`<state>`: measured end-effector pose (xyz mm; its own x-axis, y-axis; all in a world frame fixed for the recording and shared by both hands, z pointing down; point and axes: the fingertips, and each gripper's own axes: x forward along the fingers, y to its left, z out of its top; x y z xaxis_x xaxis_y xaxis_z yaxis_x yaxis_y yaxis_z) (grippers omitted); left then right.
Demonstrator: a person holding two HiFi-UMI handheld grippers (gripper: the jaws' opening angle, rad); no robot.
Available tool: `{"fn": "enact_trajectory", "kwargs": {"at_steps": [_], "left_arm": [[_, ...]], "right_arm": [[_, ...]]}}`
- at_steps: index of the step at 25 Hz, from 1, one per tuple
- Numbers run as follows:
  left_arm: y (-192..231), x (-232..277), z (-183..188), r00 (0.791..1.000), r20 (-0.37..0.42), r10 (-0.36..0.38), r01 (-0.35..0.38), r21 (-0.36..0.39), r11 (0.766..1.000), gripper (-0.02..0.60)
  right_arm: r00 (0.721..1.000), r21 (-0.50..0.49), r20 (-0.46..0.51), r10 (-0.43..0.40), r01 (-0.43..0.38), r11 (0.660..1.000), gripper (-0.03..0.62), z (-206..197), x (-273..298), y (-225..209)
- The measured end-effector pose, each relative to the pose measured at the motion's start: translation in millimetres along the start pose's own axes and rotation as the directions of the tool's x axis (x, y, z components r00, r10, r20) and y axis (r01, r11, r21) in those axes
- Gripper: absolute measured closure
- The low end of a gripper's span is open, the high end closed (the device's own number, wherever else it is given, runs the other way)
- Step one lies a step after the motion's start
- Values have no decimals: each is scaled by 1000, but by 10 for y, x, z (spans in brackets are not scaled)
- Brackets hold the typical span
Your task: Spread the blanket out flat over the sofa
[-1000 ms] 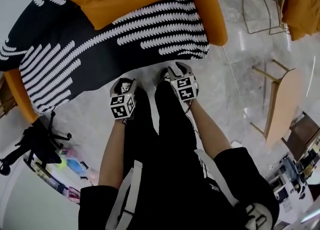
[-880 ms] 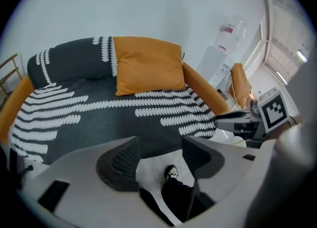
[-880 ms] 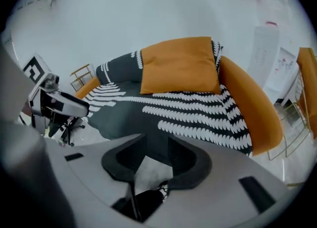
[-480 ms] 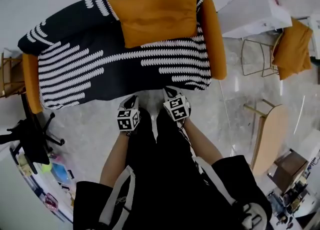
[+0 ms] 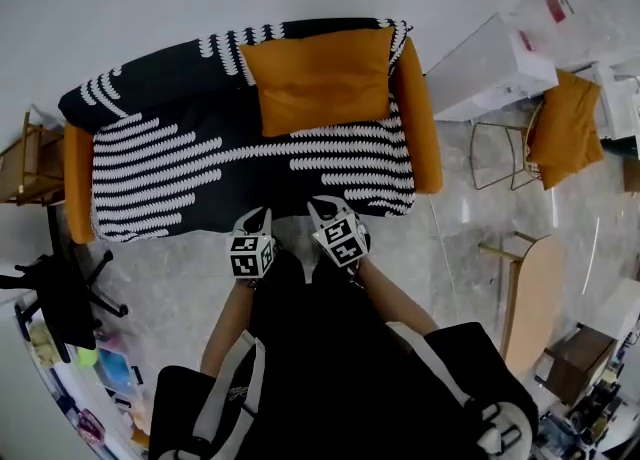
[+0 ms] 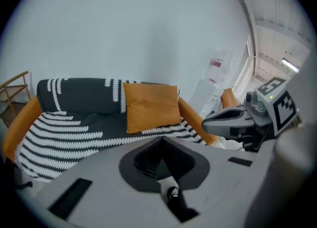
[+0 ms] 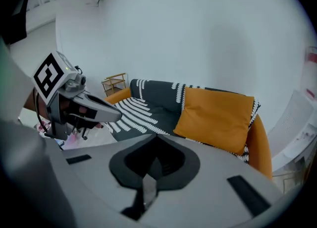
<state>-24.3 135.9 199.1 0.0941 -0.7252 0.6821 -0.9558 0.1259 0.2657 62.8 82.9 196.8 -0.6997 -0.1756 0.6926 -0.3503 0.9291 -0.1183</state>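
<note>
Blanket (image 5: 200,163) lies over sofa (image 5: 425,138) seat and backrest, cushion (image 5: 320,78) on top. Left gripper (image 5: 256,218) jaws just closed, empty. Right gripper (image 5: 322,208) jaws together, empty. Both just off sofa front. Looks near done: scan front hem, pull any rumples evenly.

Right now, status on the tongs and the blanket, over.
Left tongs just closed, empty; right tongs shut, empty. Blanket lies spread over sofa seat and back. Orange cushion sits on it.
</note>
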Motion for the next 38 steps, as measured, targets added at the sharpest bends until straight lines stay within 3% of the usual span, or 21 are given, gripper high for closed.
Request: {"fn": "enact_trajectory", "kwargs": {"at_steps": [6, 11, 20, 25, 29, 32, 38], "left_arm": [[-32, -304, 464, 994, 104, -28, 25, 35, 999, 560], [-183, -626, 1101, 970, 236, -48, 26, 96, 995, 560], [-463, -1173, 2178, 882, 459, -104, 37, 153, 988, 560], [-759, -1600, 2619, 808, 564, -170, 61, 207, 977, 560], [-970, -1891, 2829, 762, 619, -192, 32, 261, 965, 560], [-1067, -2017, 2916, 740, 647, -184, -20, 294, 956, 560], [-1096, -2171, 2887, 728, 662, -176, -13, 270, 963, 560]], "right_arm": [[990, 25, 117, -76, 74, 997, 585, 582, -363, -71], [957, 6, 254, -138, 141, 990, 585, 1209, -815, -191], [844, 13, 486, -227, 252, 968, 585, 2138, -1647, -299], [793, 2, 558, -245, 294, 956, 585, 2432, -2028, -292], [746, -2, 615, -255, 325, 946, 585, 2635, -2305, -281], [718, -4, 647, -255, 338, 941, 585, 2768, -2486, -263], [689, -26, 677, -258, 372, 928, 585, 2854, -2685, -173]]}}
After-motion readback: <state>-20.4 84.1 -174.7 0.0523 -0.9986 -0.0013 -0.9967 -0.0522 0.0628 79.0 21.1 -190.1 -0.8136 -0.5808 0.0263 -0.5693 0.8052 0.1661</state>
